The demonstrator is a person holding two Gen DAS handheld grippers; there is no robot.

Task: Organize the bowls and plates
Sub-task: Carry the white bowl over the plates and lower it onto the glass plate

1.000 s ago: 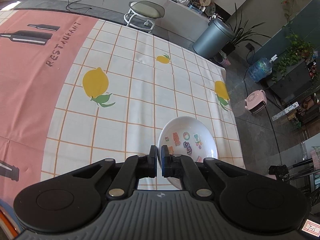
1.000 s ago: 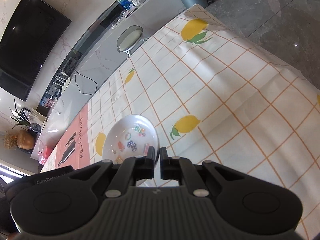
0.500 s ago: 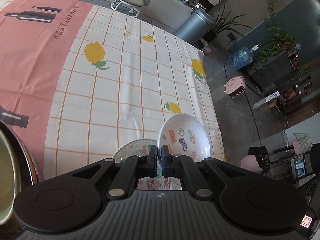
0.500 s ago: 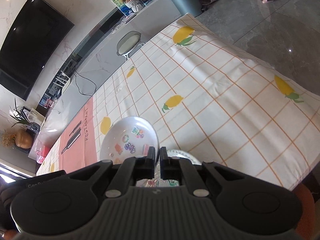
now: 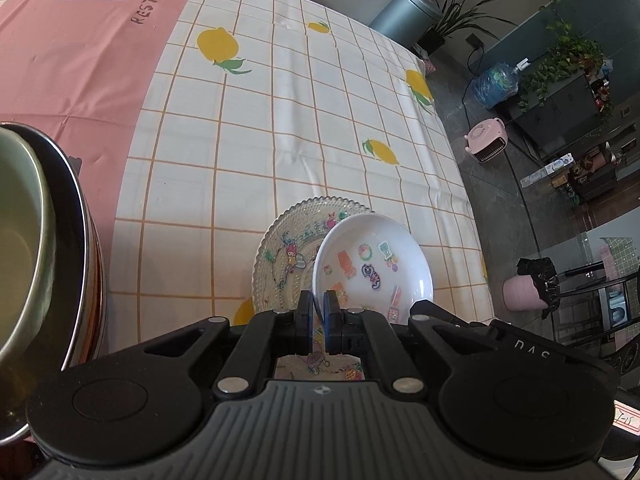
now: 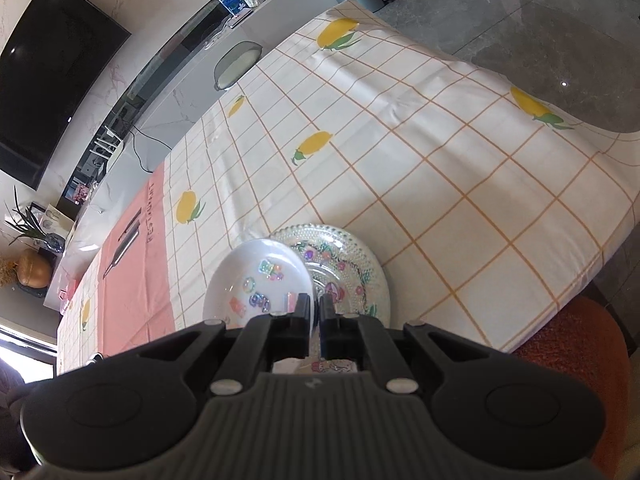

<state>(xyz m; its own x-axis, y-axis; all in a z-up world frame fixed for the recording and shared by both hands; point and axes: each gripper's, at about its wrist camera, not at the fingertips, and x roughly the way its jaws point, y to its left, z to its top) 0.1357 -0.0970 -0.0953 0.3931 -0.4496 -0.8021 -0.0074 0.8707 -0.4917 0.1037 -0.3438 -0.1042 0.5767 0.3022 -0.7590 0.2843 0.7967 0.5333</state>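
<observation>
Overhead, white stickered bowl [image 5: 372,264], tilted above beaded glass plate [image 5: 280,260].

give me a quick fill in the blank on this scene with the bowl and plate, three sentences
1. The white bowl is pinched at its rim by ____ grippers.
2. Under the bowl lies a beaded glass ____.
3. The fruit printed on the checked tablecloth is a ____.

Missing words: both; plate; lemon

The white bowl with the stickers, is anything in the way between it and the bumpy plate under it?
Nothing visible. The white bowl, pinched at its rim by both the left gripper and the right gripper, hangs tilted right above the plate, whose face looks bare.
</observation>
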